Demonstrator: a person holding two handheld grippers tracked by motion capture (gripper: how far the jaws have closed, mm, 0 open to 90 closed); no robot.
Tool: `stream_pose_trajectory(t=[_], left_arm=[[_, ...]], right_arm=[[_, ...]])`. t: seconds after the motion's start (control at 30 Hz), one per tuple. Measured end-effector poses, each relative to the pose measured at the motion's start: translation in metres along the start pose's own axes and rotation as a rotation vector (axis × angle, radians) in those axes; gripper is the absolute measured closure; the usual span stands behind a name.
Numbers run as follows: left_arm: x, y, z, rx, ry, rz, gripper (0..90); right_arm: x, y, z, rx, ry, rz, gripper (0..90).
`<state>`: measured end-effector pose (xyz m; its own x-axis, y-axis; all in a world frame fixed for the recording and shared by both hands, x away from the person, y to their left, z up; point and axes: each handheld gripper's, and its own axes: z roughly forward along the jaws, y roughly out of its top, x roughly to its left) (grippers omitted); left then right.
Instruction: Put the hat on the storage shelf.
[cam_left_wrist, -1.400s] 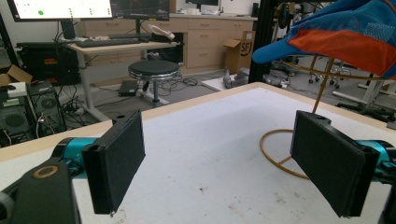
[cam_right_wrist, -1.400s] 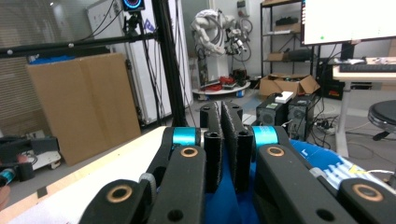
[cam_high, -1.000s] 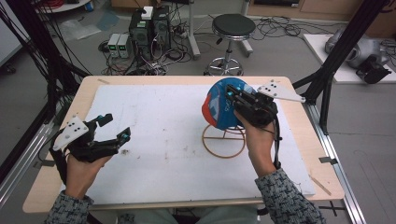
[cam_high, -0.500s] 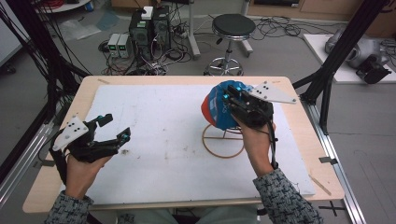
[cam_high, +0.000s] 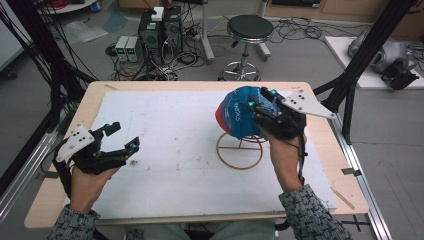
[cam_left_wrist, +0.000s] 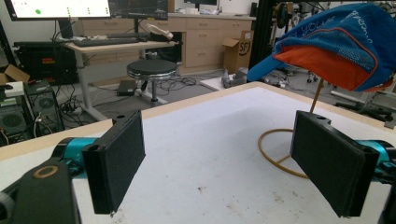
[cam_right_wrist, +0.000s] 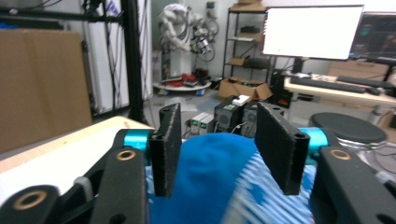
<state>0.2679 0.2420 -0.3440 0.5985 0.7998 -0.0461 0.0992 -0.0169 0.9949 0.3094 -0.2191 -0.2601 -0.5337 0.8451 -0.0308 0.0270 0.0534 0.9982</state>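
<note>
The cap (cam_high: 239, 114) sits on a wire stand (cam_high: 240, 150), directly under the right tool (cam_high: 261, 102), brim pointing away from it toward the left tool (cam_high: 122, 136). The right tool's jaws have just been opening, straddling the crown without pressing. The left tool's jaws stand wide apart, empty.

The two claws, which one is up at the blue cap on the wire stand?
The right claw: it sits on top of the blue and orange cap, its jaws having just been opening. The left claw rests open, far across the white table mat.
</note>
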Motion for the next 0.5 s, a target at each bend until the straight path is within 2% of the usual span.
stream_pose_trajectory(t=[0.33, 0.5], left_arm=[[-0.002, 0.0, 0.004, 0.0, -0.004, 0.002, 18.0], [-0.002, -0.001, 0.006, 0.005, -0.007, 0.004, 18.0]], right_arm=[[-0.039, -0.019, -0.042, -0.018, -0.087, 0.075, 38.8], [-0.053, -0.033, -0.063, -0.009, -0.14, 0.086, 31.5]])
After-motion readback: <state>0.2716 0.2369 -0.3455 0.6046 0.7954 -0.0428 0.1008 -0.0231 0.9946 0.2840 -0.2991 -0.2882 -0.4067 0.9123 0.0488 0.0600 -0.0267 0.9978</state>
